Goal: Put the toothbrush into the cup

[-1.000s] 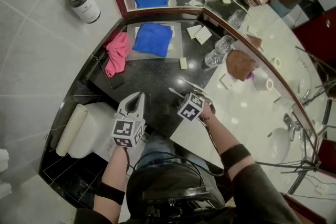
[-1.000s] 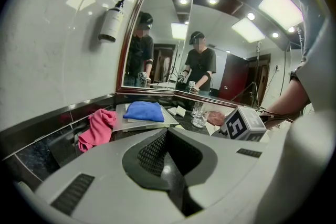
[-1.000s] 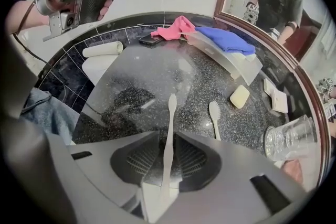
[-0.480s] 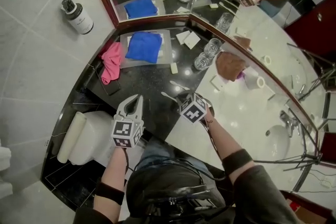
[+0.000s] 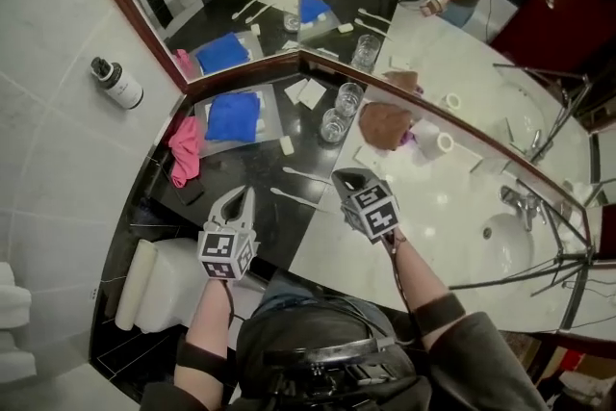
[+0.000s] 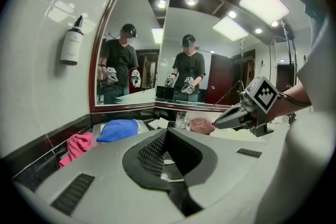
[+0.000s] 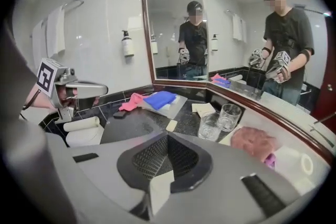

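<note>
Two white toothbrushes (image 5: 306, 175) (image 5: 291, 196) lie on the black counter between my grippers. Two clear glass cups (image 5: 349, 97) (image 5: 334, 124) stand further back near the mirror corner; the right gripper view shows them too (image 7: 229, 115) (image 7: 210, 126). My right gripper (image 5: 339, 174) (image 7: 168, 139) hangs above the counter just right of the toothbrushes. Its jaws have just been closing and are shut with nothing between them. My left gripper (image 5: 243, 192) (image 6: 168, 139) is shut and empty, hovering left of the toothbrushes.
A blue cloth (image 5: 234, 115) lies on a tray at the back left, with a pink cloth (image 5: 183, 149) beside it. A brown cloth (image 5: 383, 123) and a paper roll (image 5: 446, 141) sit right of the cups. A rolled white towel (image 5: 144, 269) lies near left, a sink (image 5: 505, 241) far right.
My right gripper has lifted up off the counter and turned, while both toothbrushes stay lying there. The left gripper has risen a little.
</note>
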A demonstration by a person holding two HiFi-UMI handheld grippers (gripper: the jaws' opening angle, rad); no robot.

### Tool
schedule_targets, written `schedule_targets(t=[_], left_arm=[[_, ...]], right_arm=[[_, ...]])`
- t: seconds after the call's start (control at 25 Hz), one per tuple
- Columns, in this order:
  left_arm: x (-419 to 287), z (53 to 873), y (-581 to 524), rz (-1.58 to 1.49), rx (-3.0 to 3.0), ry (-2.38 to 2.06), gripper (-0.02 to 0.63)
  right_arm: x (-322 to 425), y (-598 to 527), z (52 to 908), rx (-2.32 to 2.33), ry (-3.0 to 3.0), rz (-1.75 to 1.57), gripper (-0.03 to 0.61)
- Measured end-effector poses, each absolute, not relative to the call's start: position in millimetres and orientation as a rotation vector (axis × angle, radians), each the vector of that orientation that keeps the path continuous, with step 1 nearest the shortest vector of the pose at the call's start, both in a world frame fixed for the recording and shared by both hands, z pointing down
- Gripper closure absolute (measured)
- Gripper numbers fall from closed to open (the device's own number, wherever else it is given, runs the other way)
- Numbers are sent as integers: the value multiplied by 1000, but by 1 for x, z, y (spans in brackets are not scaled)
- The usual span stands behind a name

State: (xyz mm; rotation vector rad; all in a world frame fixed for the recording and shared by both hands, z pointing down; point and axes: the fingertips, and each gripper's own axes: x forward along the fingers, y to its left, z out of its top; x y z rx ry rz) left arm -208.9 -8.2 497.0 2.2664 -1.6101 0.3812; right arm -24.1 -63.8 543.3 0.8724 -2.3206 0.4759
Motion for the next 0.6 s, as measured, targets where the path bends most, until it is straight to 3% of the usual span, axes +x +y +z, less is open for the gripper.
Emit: schedule_targets(t=[0.6], left_arm=[[-95,465,-26,413,2443,-1453,614]], right_arm=[[199,-45,470,1521,-2301,497,560]])
